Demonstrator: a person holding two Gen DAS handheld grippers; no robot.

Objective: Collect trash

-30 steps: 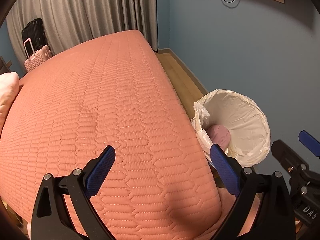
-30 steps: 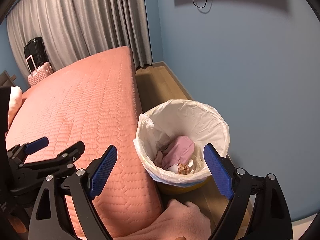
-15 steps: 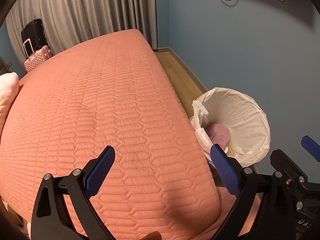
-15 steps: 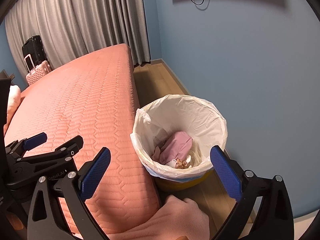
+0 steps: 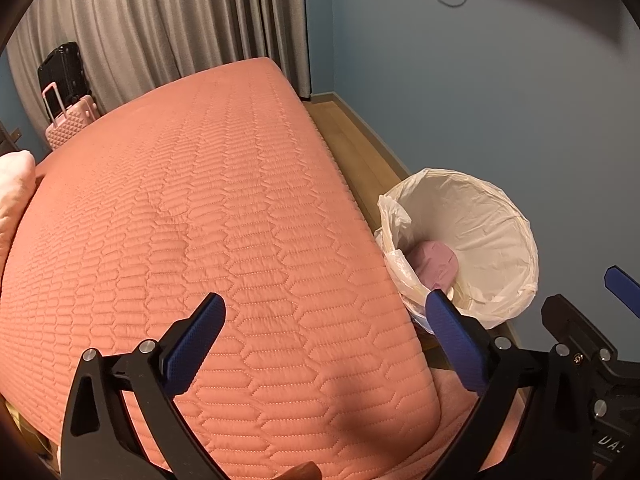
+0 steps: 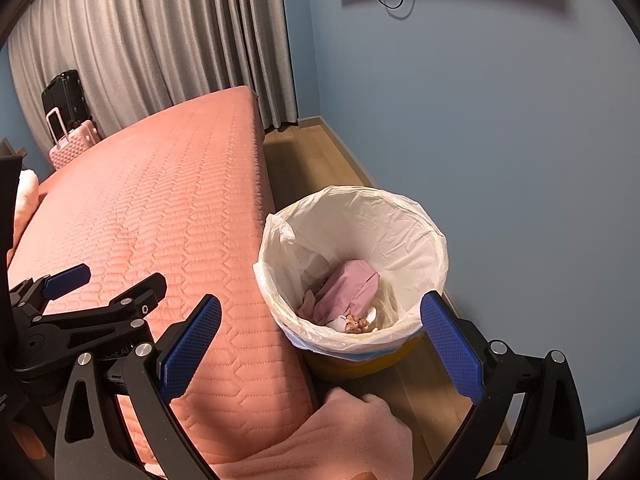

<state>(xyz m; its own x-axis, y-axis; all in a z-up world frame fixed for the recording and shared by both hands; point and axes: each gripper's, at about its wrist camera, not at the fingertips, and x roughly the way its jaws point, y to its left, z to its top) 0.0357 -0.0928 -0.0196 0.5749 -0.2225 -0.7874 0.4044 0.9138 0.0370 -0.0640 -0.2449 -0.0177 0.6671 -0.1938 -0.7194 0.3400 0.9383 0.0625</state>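
Right tongs (image 6: 320, 340) spread wide, nothing between the textured blue pads, poised above a round trash bin (image 6: 436, 240) standing on the wooden floor (image 6: 320, 152) between bed and blue wall. Bin lined with a thin, crinkled white plastic bag (image 6: 380, 216), yellow rim band showing beneath the folded-over edge. Inside: a crumpled mauve paper wad (image 6: 352, 288), pale tissue scraps and a small brownish crumb cluster. Left tongs (image 5: 324, 340) likewise spread and empty, hanging over the near corner of the bed (image 5: 200, 200), its salmon cover quilted in elongated hexagon stitching. Far left, a pink hard-shell suitcase (image 5: 70, 122) with diamond relief, a black case stacked behind. Pleated grey curtains (image 5: 180, 20) beyond.
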